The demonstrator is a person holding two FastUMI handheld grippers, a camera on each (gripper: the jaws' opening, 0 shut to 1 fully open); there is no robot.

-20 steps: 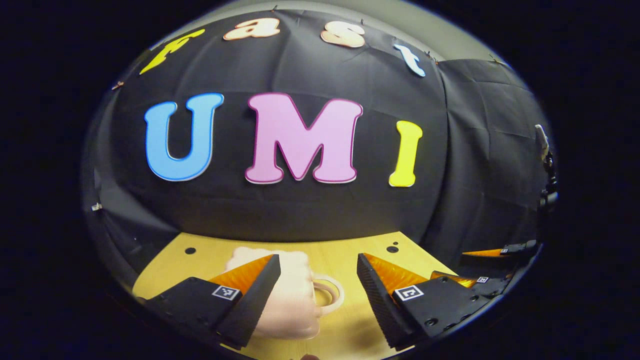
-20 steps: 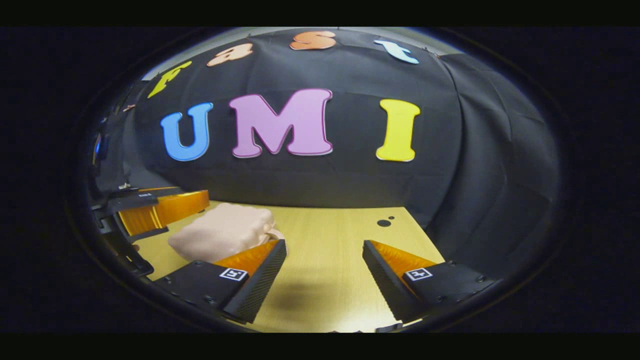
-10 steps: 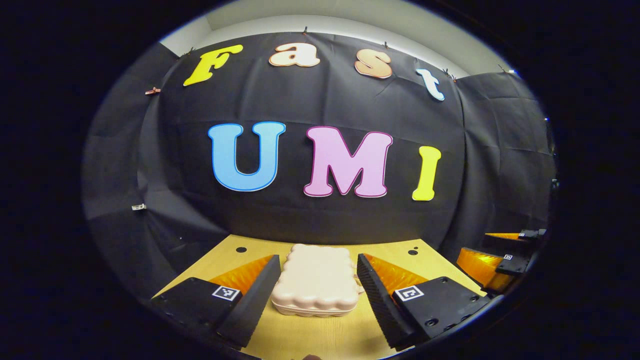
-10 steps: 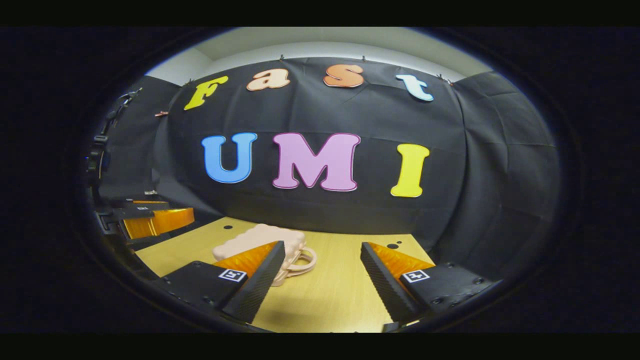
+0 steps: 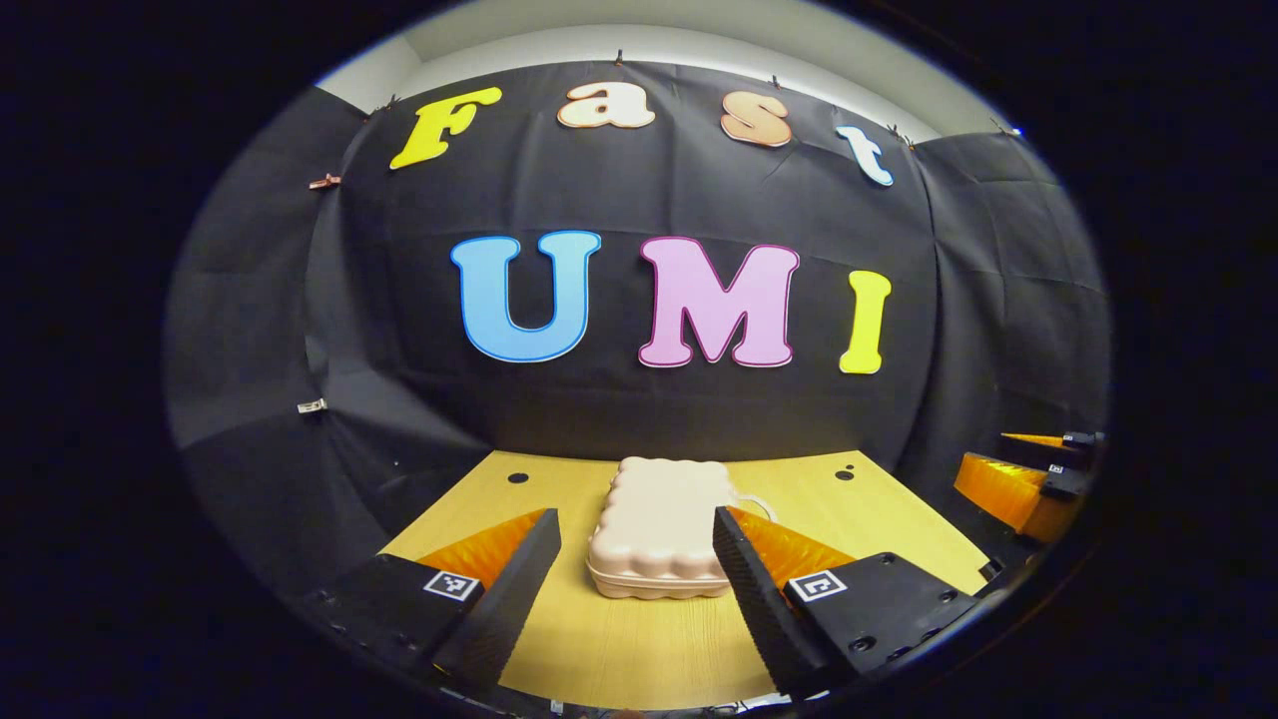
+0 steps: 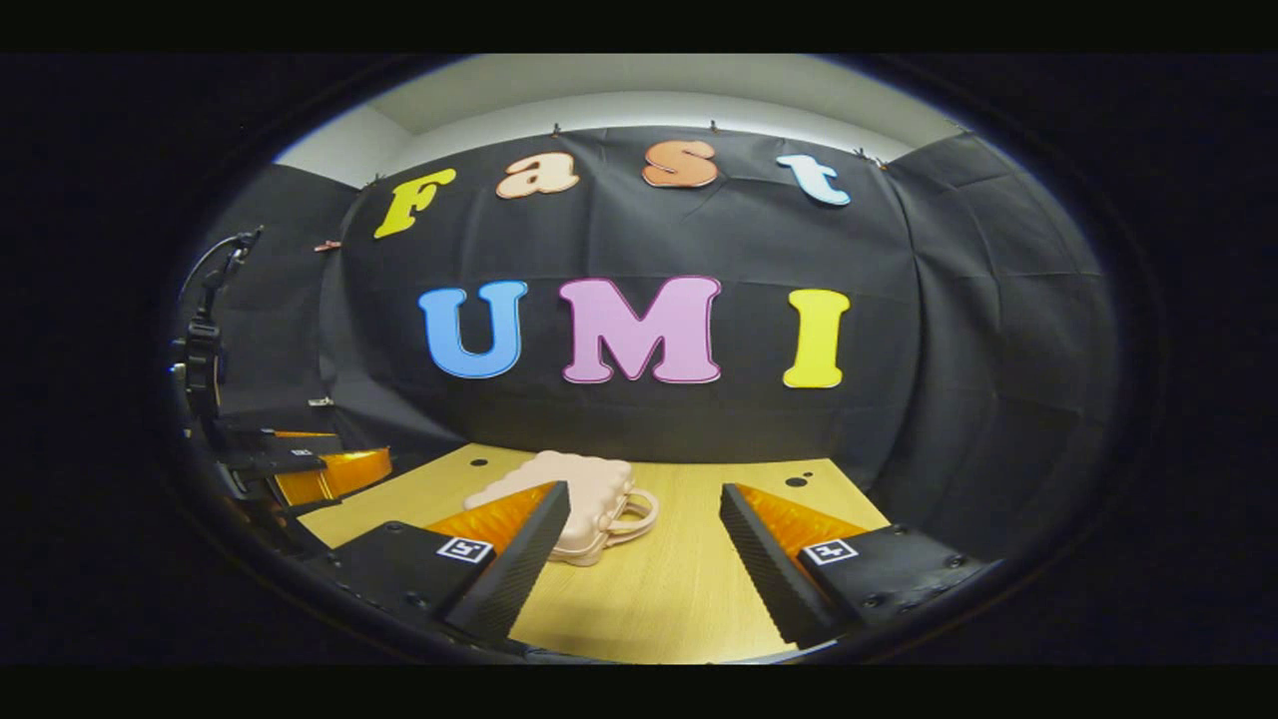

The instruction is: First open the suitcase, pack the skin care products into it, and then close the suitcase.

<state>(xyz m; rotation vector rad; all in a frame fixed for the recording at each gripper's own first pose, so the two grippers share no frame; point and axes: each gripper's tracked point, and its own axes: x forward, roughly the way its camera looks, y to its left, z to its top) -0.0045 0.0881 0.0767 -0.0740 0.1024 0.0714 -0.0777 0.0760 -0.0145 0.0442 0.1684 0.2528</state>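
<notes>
A small pale pink suitcase (image 5: 659, 524) with a scalloped edge lies flat and closed on the wooden table (image 5: 649, 649). In the left gripper view it sits just beyond my open left gripper (image 5: 636, 554), its right side partly behind the right finger (image 5: 744, 574). In the right gripper view the suitcase (image 6: 589, 499) lies ahead to the left, its loop handle (image 6: 636, 514) pointing right. My right gripper (image 6: 644, 544) is open and holds nothing. The left gripper (image 6: 310, 469) shows at the left edge there, and the right gripper (image 5: 1023, 479) shows at the right edge of the left gripper view.
The table (image 6: 659, 599) ends at the black cloth wall behind, with small dark holes (image 5: 517, 477) near its back corners. A black stand (image 6: 205, 340) rises at the far left in the right gripper view.
Both grippers have pulled back and levelled out, so the suitcase now looks smaller and farther ahead. It lies closed on the table throughout. Both stayed open.
</notes>
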